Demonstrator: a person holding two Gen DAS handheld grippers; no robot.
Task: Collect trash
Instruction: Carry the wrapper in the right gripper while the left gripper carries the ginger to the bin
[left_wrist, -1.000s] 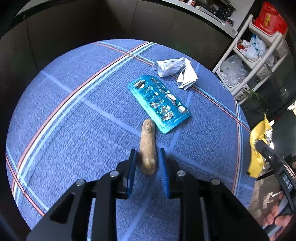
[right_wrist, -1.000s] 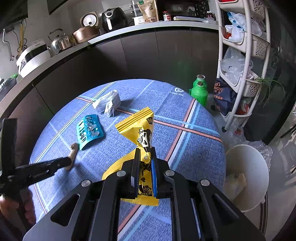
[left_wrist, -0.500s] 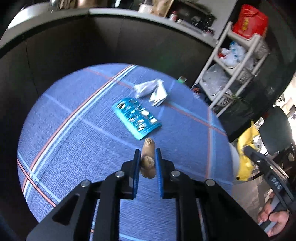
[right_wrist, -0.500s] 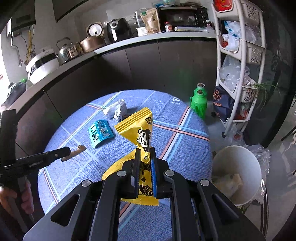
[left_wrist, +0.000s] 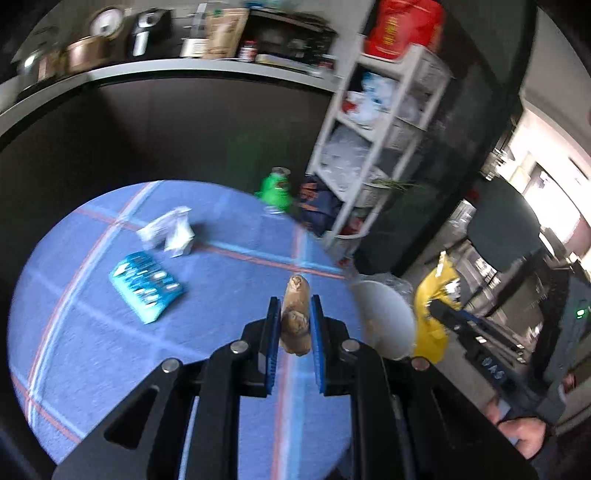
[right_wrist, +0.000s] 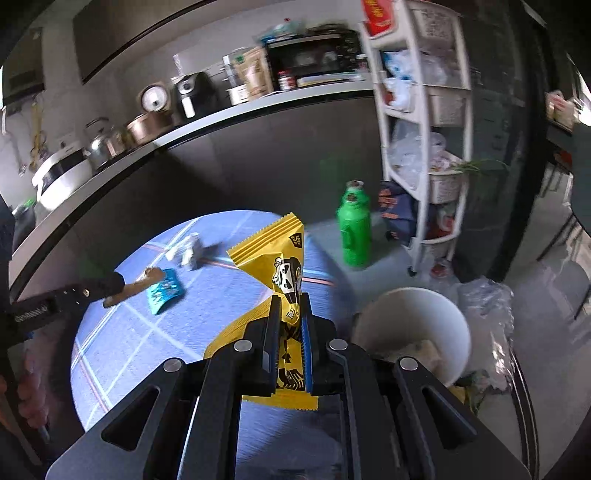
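Note:
My left gripper is shut on a brown piece of ginger root, held in the air above the round blue table. My right gripper is shut on a crumpled yellow snack wrapper, also lifted off the table. A white trash bin with some trash inside stands on the floor just right of the table, below and right of the wrapper. The bin appears past the ginger in the left wrist view. On the table lie a blue blister pack and crumpled white paper.
A green bottle stands on the floor beyond the table. A white shelf rack with bags rises at the right. A dark counter with kitchen appliances curves behind. A clear plastic bag lies beside the bin.
The left gripper closed on the ginger, lifted it off the table and carried it right toward the bin. The right gripper with the yellow wrapper also swung right, so the bin looms larger.

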